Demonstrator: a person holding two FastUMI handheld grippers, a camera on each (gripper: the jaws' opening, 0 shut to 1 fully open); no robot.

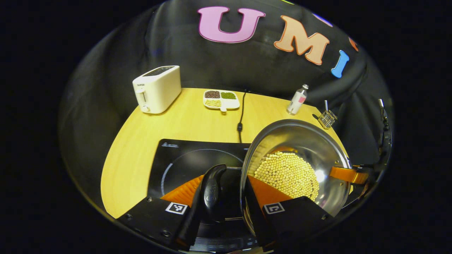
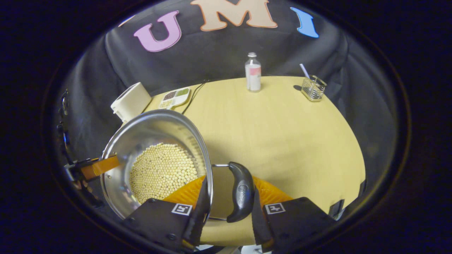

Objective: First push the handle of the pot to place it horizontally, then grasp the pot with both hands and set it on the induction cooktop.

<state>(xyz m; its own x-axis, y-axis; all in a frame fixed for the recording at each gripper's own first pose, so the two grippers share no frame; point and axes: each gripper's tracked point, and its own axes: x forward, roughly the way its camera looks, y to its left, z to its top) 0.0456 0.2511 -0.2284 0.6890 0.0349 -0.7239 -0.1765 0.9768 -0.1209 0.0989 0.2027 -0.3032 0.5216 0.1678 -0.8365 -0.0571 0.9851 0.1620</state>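
A steel pot (image 1: 300, 141) holding pale yellow beans (image 1: 286, 173) sits between both grippers. My left gripper (image 1: 223, 179) is shut on the pot: one finger is inside the wall and the other is outside its black side handle (image 1: 212, 187). The black induction cooktop (image 1: 183, 158) lies just left of and under the pot's near side. In the right gripper view, my right gripper (image 2: 229, 179) clamps the pot (image 2: 152, 130) the same way across the other black handle (image 2: 242, 192). I cannot tell whether the pot rests on a surface or hangs.
On the wooden table (image 1: 141, 141) stand a white toaster (image 1: 157, 88), a divided dish of grains (image 1: 221, 99), a small bottle (image 1: 297, 99) and a wire basket (image 1: 327, 118). The cooktop's cable (image 1: 241, 116) runs to the back. Bare tabletop (image 2: 282, 134) lies right of the pot.
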